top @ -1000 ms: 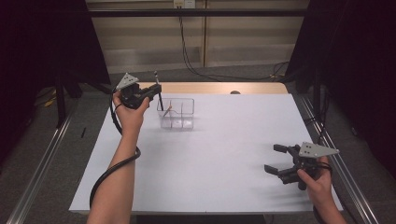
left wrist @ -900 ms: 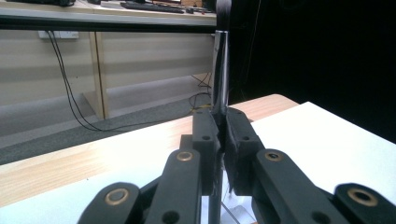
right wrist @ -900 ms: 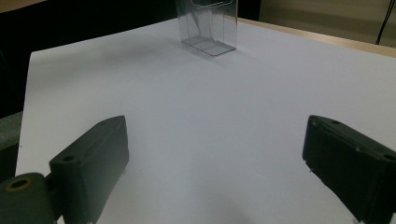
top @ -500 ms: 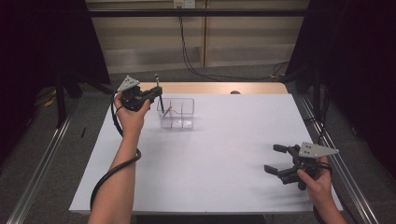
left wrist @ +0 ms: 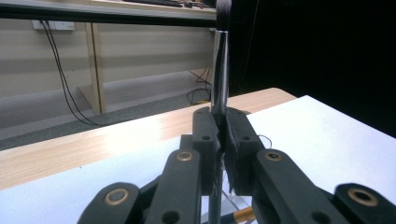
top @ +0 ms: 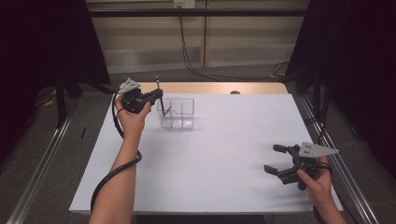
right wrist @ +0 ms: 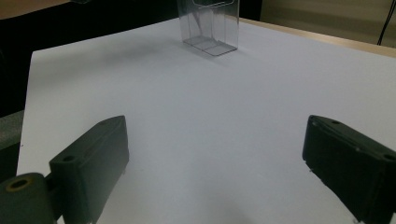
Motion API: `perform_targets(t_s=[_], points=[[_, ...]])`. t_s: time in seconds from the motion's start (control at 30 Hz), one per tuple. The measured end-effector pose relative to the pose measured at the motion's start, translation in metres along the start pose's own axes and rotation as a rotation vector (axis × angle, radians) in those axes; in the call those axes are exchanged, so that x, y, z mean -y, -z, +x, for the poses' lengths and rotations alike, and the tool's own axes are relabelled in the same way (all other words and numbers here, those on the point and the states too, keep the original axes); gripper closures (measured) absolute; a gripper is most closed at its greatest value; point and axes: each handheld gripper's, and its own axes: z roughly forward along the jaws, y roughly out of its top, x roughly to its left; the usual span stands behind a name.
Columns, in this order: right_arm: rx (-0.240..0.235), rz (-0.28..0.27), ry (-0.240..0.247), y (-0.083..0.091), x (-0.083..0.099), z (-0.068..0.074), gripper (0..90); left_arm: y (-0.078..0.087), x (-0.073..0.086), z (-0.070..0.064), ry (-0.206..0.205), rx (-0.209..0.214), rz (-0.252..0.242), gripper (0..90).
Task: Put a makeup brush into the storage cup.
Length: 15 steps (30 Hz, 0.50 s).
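Two grippers are at work here, and only one is loaded. At the far left of the white table [top: 219,158], the left gripper [top: 156,94] has its jaws pressed together on a slim makeup brush with a shiny dark handle and a black bristle tuft [left wrist: 219,70], held upright just beside the left wall of a clear plastic compartmented organiser box [top: 176,112] — above the rim rather than inside, as far as the high view tells. Another thin item with a gold band leans inside the box.

I judge the brush light and stiff but slick along its glossy handle, so it could swivel or slide in the pads; the bristles are soft and should not be pinched. A hold on the mid-handle, as now, suits it.

Near the right edge, the right gripper [top: 282,160] rests low over the table with jaws spread wide, holding nothing.
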Motion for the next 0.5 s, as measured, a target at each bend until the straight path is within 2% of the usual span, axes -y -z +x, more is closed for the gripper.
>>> perform_targets(t_s=[0.4, 0.43, 0.5], points=[[0.000, -0.001, 0.000, -0.0002, -0.0002, 0.0002, 7.0, 0.0007, 0.0048, 0.0005, 0.011, 0.006, 0.005, 83.6], [0.000, 0.000, 0.001, -0.0002, -0.0002, 0.0002, 7.0, 0.0011, 0.0046, 0.0006, 0.012, 0.007, 0.000, 83.0], [-0.001, 0.000, 0.002, -0.0003, -0.0003, 0.0005, 7.0, 0.0020, 0.0041, 0.0007, 0.026, 0.029, -0.013, 75.1]])
